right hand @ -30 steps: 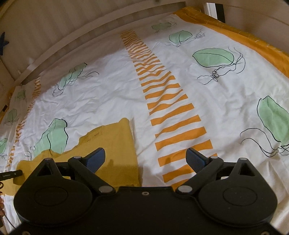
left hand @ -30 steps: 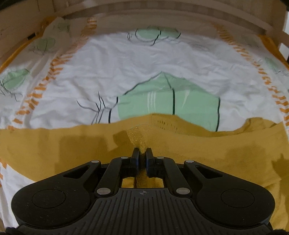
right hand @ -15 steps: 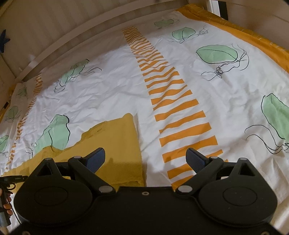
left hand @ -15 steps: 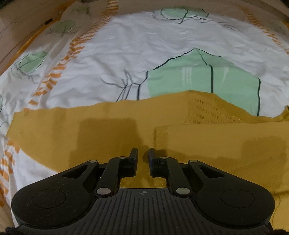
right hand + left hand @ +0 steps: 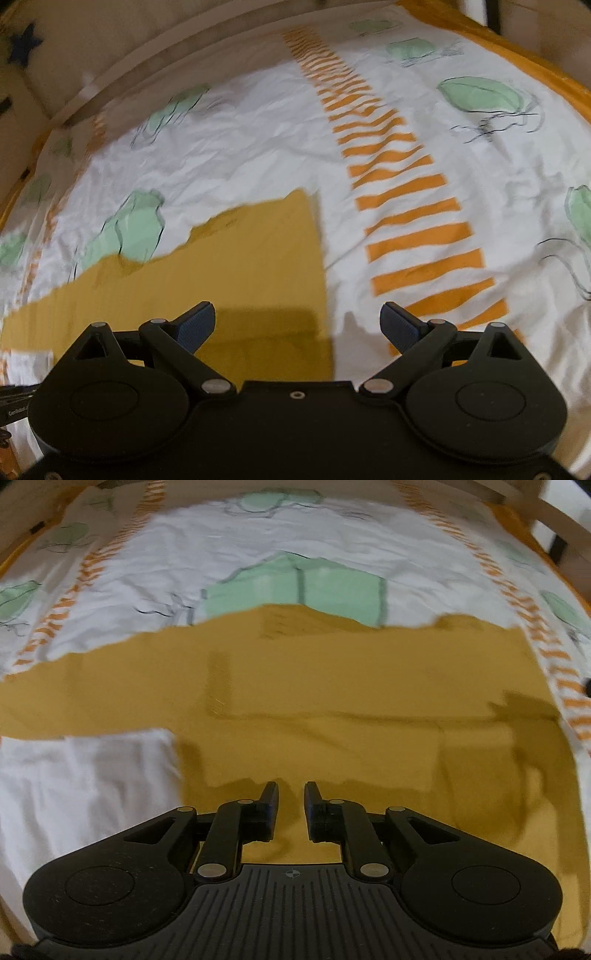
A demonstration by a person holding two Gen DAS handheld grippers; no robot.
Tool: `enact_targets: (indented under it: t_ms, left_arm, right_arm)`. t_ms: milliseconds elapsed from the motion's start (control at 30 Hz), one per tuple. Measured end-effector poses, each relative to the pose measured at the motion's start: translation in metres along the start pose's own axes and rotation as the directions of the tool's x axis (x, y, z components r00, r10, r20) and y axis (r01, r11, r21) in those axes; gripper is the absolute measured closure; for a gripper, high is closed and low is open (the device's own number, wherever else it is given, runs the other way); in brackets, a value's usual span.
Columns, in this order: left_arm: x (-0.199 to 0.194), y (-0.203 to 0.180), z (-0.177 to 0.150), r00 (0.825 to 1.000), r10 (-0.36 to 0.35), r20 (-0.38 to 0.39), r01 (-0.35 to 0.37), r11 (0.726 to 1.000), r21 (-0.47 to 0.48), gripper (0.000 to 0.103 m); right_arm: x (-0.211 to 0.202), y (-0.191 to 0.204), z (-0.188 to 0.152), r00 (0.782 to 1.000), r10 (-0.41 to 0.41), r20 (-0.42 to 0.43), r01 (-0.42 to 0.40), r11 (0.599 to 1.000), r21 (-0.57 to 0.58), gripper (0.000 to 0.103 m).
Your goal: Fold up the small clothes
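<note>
Left wrist view: my left gripper (image 5: 291, 794) shows a narrow gap between its black fingers, which have just been opening; nothing is clamped between them, and the mustard garment (image 5: 332, 686) lies flat beneath and ahead of the tips. A folded layer of the same cloth forms a raised band across its middle, with a patch of open-knit pattern near its far edge. The garment rests on a white bedsheet (image 5: 229, 554) printed with green leaves and orange dashed stripes; white sheet shows bare at lower left, and a pale wooden bed rail (image 5: 532, 506) curves along the far right. The frame is motion-blurred, so fine edges are soft. Right wrist view: my right gripper (image 5: 297, 320) stands wide apart, its blue pads (image 5: 195, 326) holding nothing. The left finger hovers over the garment's near right corner, the right finger over bare sheet beside an orange stripe band (image 5: 406, 206). Only this view shows the garment's straight right edge, a dark blue star (image 5: 25, 45) on the wall, and a bit of the other tool at the lower left edge.
</note>
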State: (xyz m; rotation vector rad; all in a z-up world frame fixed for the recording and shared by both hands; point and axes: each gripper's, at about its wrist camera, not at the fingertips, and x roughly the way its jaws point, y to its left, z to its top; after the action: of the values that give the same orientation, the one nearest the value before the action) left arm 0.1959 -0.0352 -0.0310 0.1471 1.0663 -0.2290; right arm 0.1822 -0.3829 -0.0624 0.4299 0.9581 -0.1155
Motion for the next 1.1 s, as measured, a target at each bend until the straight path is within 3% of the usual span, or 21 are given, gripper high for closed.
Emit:
enact_targets:
  t_ms: [233, 533, 767, 867, 900, 967, 1100]
  left_arm:
    - [0.009, -0.039, -0.021, 0.999, -0.048, -0.004, 0.048, 0.996, 0.074, 0.088]
    - [0.021, -0.049, -0.026, 0.998, -0.058, 0.022, 0.054, 0.984, 0.170, 0.088]
    - [0.026, -0.025, 0.013, 0.991, -0.070, 0.114, 0.056, 0.990, 0.128, 0.087]
    - [0.030, -0.012, 0.038, 0.985, -0.080, 0.154, 0.062, 0.991, 0.119, 0.086]
    - [0.033, -0.007, 0.045, 0.983, -0.082, 0.163, 0.064, 0.991, 0.115, 0.086]
    - [0.041, 0.005, 0.061, 0.979, -0.098, 0.176, 0.081, 0.991, 0.105, 0.086]
    - [0.058, 0.031, 0.088, 0.969, -0.152, 0.192, 0.139, 0.987, 0.081, 0.086]
  right_arm:
    - [0.013, 0.033, -0.026, 0.998, 0.020, -0.057, -0.026, 0.993, -0.114, 0.007]
    - [-0.003, 0.051, -0.033, 0.982, 0.126, 0.144, -0.083, 0.958, -0.274, 0.007]
    - [0.020, 0.045, -0.010, 0.977, 0.177, 0.117, -0.146, 0.962, -0.232, 0.007]
    - [0.035, 0.055, 0.004, 0.985, 0.132, 0.110, -0.094, 0.949, -0.300, 0.007]
    - [0.041, 0.058, 0.009, 0.986, 0.122, 0.110, -0.080, 0.943, -0.322, 0.009]
    - [0.052, 0.061, 0.021, 0.985, 0.138, 0.100, -0.094, 0.929, -0.358, 0.024]
    - [0.073, 0.065, 0.040, 0.984, 0.140, 0.106, -0.087, 0.913, -0.399, 0.027]
